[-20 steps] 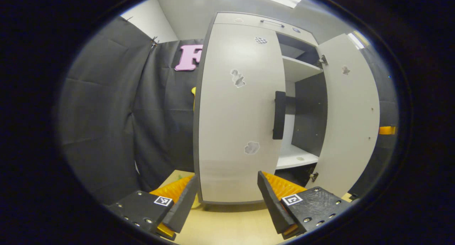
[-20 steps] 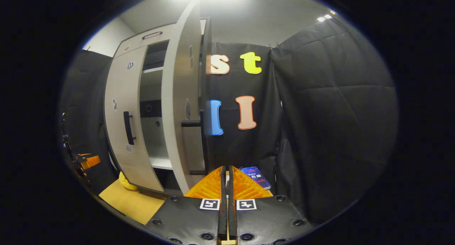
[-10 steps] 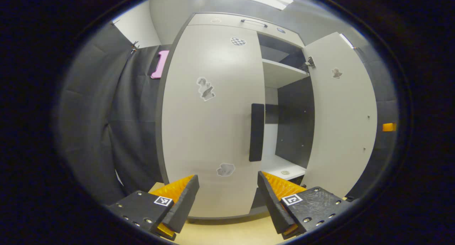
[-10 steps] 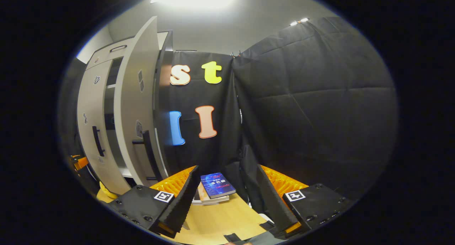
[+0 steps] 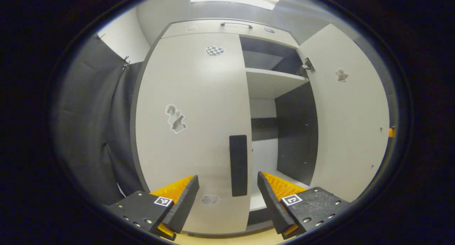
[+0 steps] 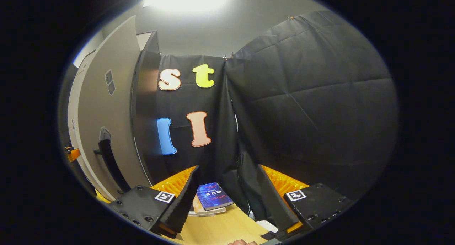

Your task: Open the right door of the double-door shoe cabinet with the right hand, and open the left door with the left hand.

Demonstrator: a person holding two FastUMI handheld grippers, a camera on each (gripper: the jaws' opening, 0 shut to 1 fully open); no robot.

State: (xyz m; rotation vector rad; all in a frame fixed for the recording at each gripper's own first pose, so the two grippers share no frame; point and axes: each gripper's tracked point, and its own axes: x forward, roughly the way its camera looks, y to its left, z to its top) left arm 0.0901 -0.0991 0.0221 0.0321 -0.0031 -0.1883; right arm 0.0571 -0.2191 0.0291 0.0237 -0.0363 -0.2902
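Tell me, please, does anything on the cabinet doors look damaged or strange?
Yes. The closed left door carries torn-looking grey patches, like half-peeled stickers. One more sits on the open right door. Nothing else seems odd.

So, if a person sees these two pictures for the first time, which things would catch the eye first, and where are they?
In the left gripper view, the pale shoe cabinet dominates: its left door is shut, with the black handle between the open left gripper, while the right door stands wide open beside bare shelves. In the right gripper view, the open right gripper points at a blue book on the wooden table.
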